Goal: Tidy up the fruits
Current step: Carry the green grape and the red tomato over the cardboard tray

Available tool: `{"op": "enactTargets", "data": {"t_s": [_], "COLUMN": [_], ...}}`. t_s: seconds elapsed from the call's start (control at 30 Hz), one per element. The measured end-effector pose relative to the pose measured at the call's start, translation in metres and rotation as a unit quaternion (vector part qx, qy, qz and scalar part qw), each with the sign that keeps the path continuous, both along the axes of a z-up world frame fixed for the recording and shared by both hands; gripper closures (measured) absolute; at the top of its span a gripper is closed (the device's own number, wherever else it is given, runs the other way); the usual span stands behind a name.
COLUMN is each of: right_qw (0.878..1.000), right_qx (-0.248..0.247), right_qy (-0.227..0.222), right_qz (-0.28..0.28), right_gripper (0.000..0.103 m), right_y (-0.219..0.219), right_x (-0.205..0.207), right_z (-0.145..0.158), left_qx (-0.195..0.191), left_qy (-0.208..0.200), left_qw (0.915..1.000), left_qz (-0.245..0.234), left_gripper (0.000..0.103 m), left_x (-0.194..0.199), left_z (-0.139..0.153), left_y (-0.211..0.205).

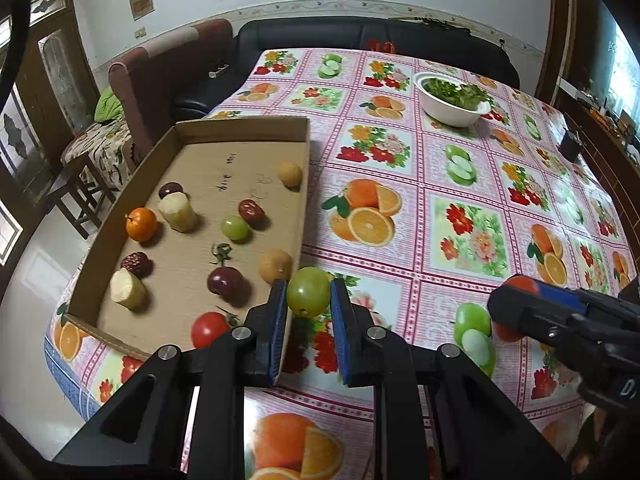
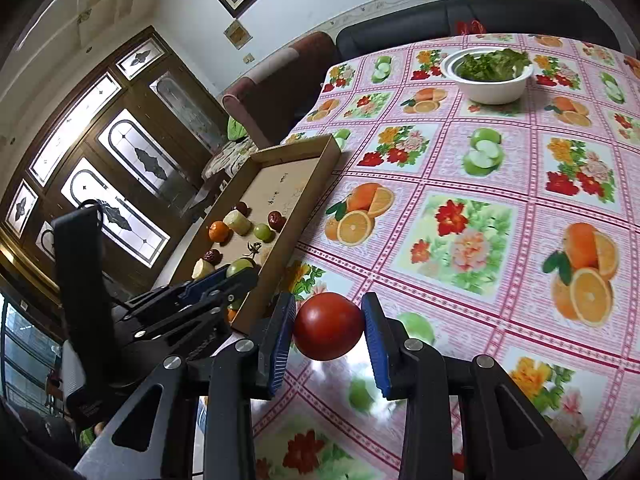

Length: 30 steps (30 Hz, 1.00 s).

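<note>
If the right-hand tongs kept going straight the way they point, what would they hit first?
Probably the tablecloth: the right tongs, shut on a red tomato, aim downward at bare table beside the cardboard tray. Depth is hard to judge.

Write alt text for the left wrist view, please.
The left gripper holds a green fruit between its fingers, beside a cardboard tray of assorted fruits on a fruit-patterned tablecloth. At right, the right gripper holds a tomato; a white bowl of greens stands behind.
</note>
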State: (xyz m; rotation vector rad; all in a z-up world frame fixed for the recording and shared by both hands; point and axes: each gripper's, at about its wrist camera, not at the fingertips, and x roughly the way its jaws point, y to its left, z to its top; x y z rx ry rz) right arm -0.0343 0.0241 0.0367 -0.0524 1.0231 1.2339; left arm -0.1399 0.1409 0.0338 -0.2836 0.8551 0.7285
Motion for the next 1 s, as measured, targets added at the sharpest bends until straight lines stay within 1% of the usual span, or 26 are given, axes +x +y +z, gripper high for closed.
{"op": "enactTargets", "data": {"t_s": [0.27,0.63,0.77,1.0], "right_qw": [1.000,0.999,0.999,0.998], "right_qx": [-0.010,-0.020,-0.024,-0.025], "right_qy": [0.003,0.002,0.002,-0.003], "right_qz": [0.014,0.029,0.039,0.058], "right_gripper": [0.069,0.069,0.069,0.069], "right_y": [0.021,0.048,0.065,0.094], "right_x": [-0.006,-0.007,-0.005,-0.009], "right_z": [-0.011,-0.017,-0.019,-0.016], "left_qx": [-0.004,-0.026,-0.031,-0.030], "left_qy": [0.000,0.000,-0.001,-0.001], "left_qw": [0.9999,0.9988,0.9975,0.9962], "left_qz": [0.014,0.043,0.063,0.082], "left_gripper": [0.084,0.084,0.084,0.084], "left_x": [-0.009,-0.028,-0.038,-0.045], "left_z": [-0.001,-0.007,-0.008,-0.007], "left_y": [0.014,0.048,0.064,0.083]}}
